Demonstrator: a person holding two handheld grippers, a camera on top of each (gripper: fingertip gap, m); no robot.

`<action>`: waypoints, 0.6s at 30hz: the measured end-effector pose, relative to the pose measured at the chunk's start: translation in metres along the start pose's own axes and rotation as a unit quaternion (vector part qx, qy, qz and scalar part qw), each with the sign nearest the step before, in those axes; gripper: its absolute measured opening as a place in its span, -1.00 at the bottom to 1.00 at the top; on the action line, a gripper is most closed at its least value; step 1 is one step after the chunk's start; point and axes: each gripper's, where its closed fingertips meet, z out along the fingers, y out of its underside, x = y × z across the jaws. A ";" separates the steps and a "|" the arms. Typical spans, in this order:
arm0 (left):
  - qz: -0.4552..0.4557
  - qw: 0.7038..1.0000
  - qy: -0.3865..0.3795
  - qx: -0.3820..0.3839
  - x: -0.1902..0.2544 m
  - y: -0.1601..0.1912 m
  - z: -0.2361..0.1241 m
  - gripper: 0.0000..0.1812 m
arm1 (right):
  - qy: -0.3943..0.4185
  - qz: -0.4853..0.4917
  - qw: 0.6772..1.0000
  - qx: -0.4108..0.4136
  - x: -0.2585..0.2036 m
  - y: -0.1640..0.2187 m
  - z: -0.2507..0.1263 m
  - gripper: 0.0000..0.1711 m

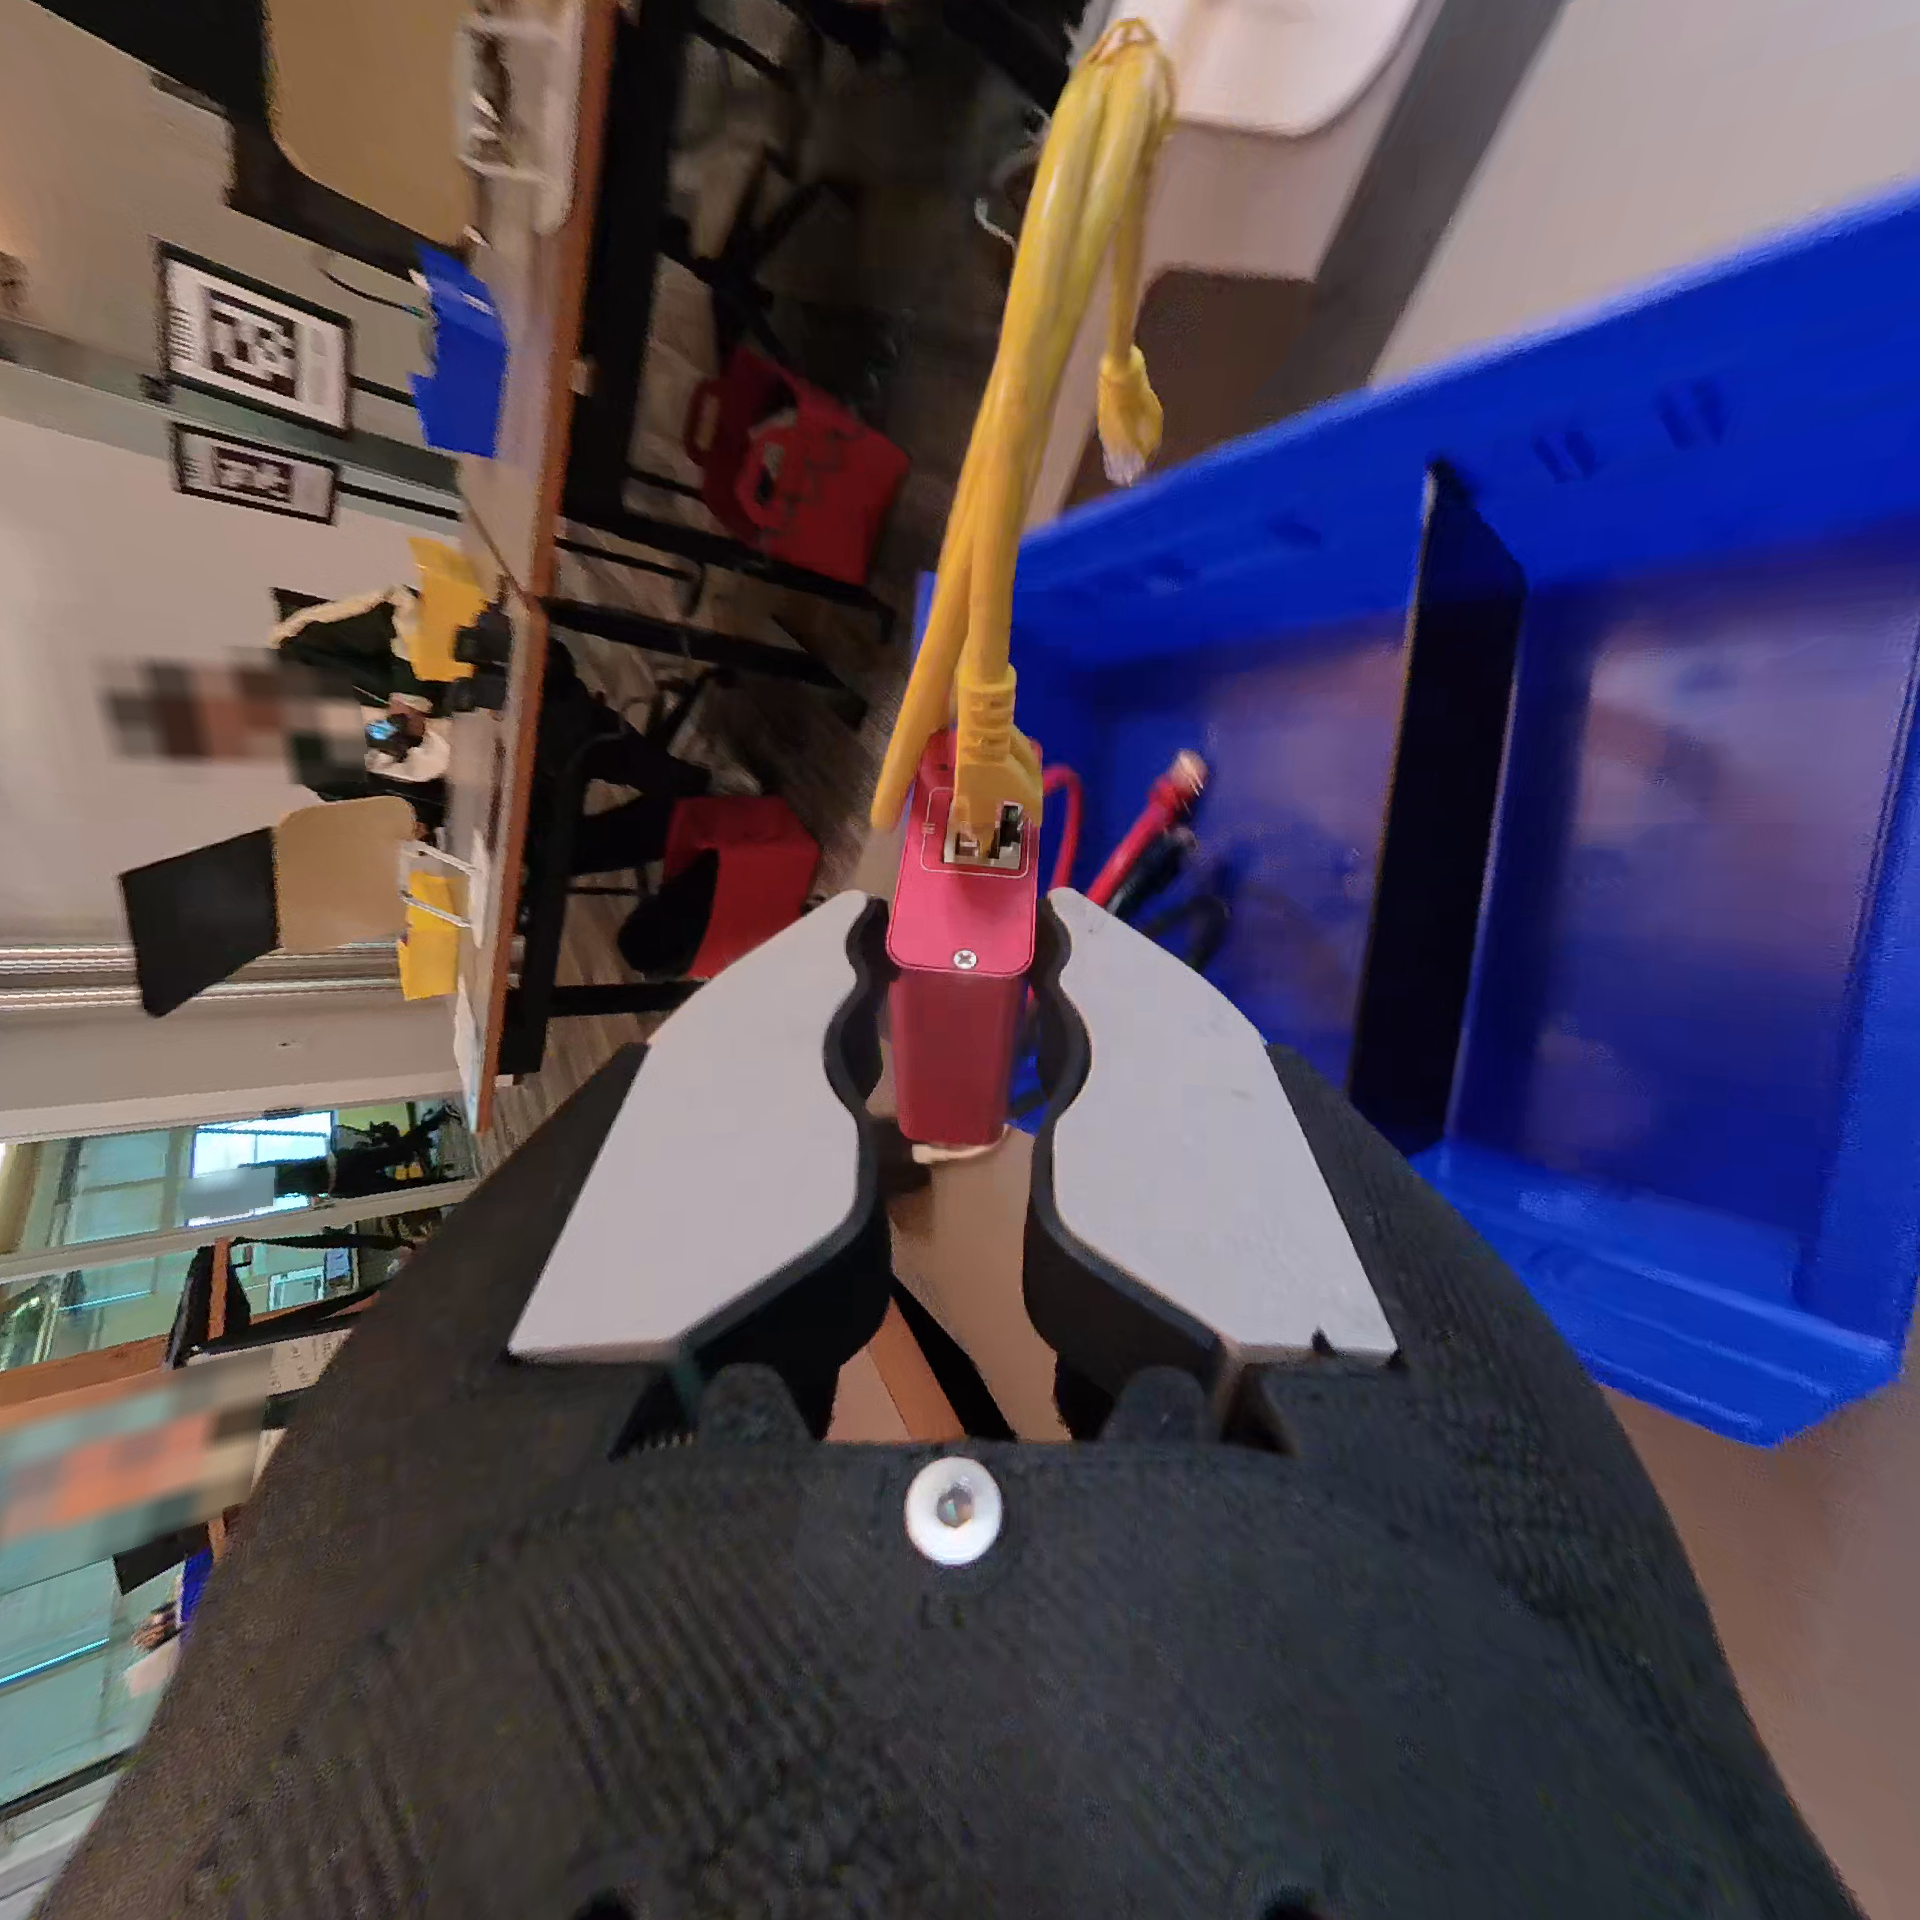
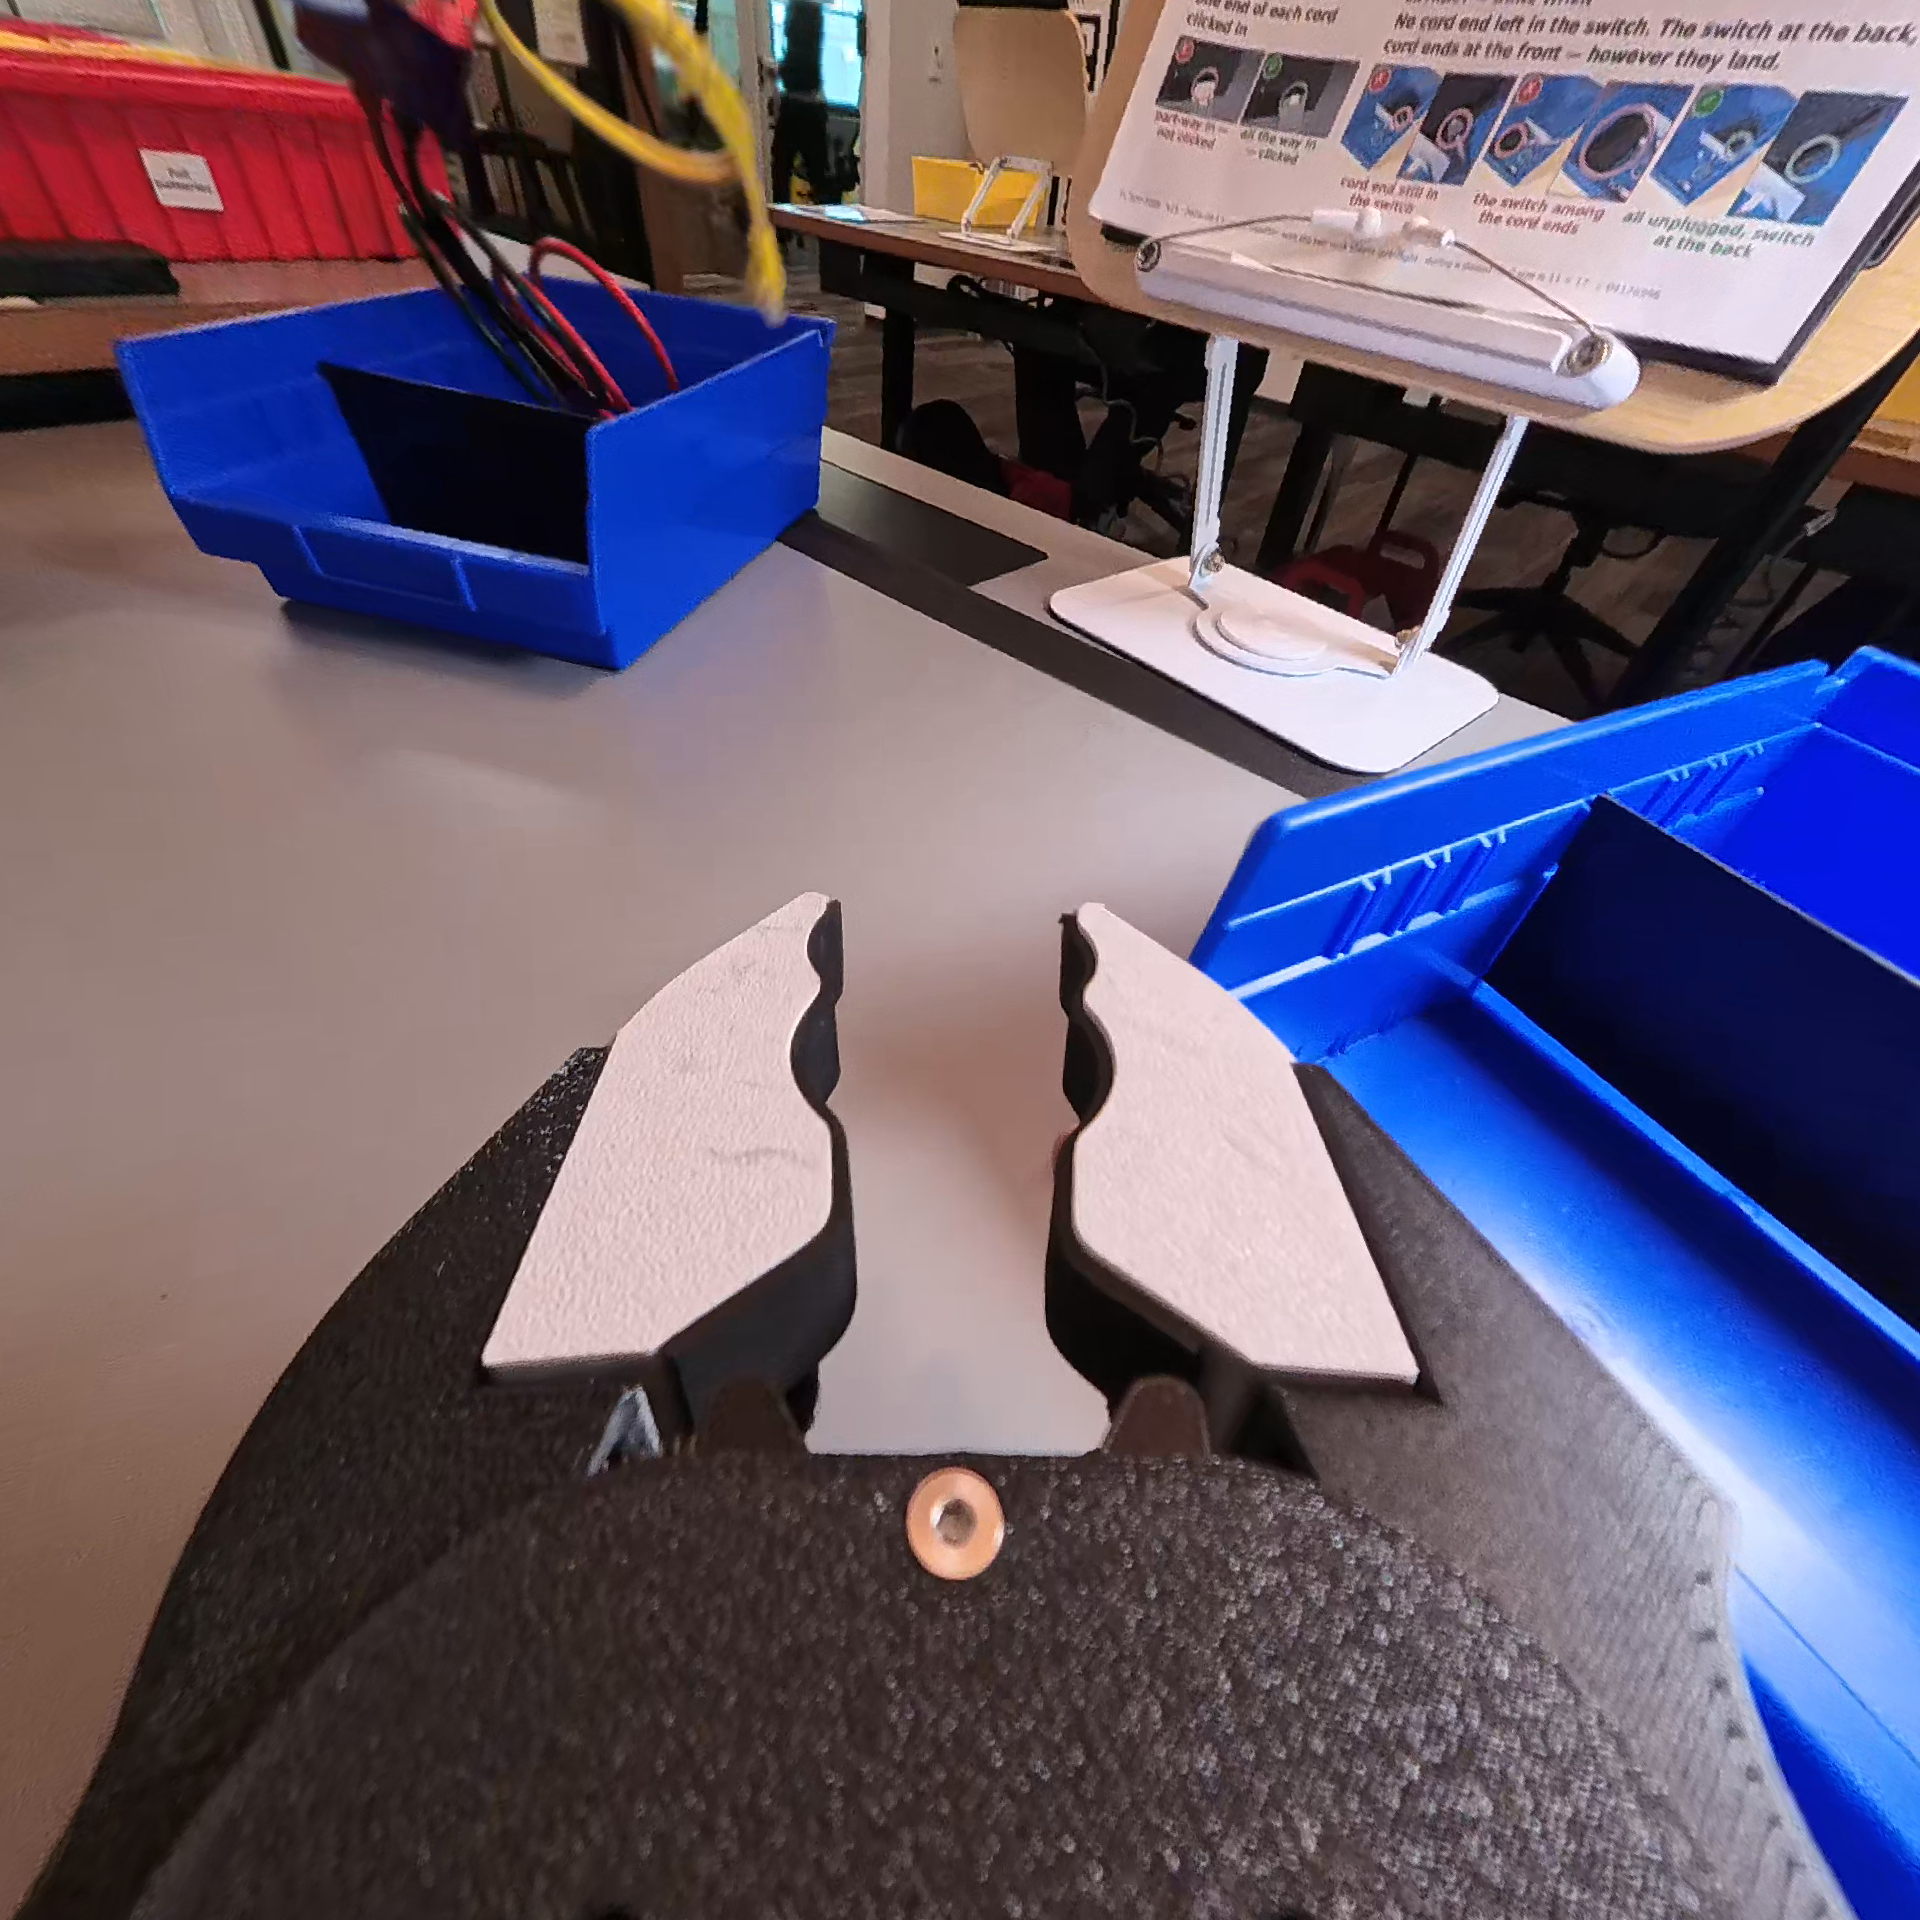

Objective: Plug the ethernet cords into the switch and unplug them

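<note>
My left gripper (image 1: 961, 930) is shut on a small red switch (image 1: 961, 966) and holds it in the air, rolled on its side. A yellow ethernet cord (image 1: 1039, 416) is plugged into one port of the switch; the port beside it is open. The cord's other plug (image 1: 1130, 416) dangles free. In the right wrist view the yellow cord (image 2: 717, 135) hangs at the top, above a blue bin (image 2: 686, 478). My right gripper (image 2: 951, 997) is open and empty, low over the grey table (image 2: 520, 883).
The far blue bin holds red and black cords (image 2: 582, 332); it also shows in the left wrist view (image 1: 1558, 727). A second blue bin (image 2: 1610, 1039) with a divider sits right of my right gripper. A white stand (image 2: 1299, 665) holds an instruction sheet. A red crate (image 2: 208, 156) stands behind.
</note>
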 end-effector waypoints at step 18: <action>-0.244 0.830 0.072 0.497 -0.018 -0.217 -0.177 -0.70 | -0.166 -0.069 0.969 0.172 -0.083 -0.211 0.007 -0.50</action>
